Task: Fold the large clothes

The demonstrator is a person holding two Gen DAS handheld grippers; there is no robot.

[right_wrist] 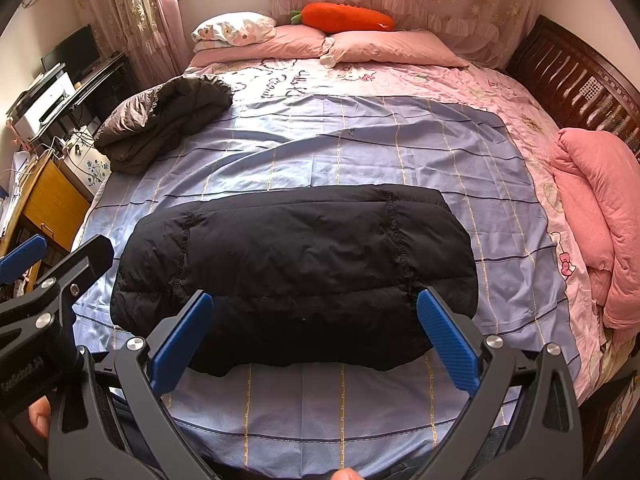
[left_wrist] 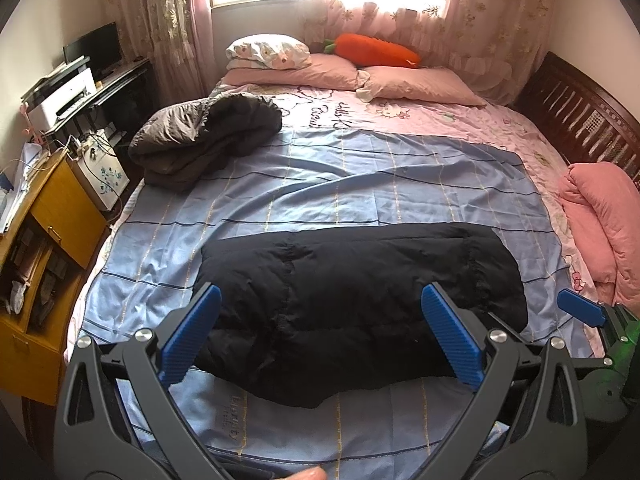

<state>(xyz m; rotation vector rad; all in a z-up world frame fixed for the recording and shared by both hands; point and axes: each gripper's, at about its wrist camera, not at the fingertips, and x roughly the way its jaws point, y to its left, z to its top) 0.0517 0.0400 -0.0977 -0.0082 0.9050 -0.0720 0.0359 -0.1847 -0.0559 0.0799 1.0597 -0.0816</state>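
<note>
Between my left gripper [left_wrist: 320, 330] and my right gripper [right_wrist: 314, 334], both with jaws wide apart and holding nothing, lies the black puffer jacket [right_wrist: 296, 272]. It rests folded on the blue checked sheet [right_wrist: 340, 152], long axis going left to right, just ahead of both grippers; neither looks clearly nearer.

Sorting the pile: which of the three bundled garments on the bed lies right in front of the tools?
The black jacket, folded flat on the blue sheet. The grey one sits far left, the pink one at the right edge.
</note>
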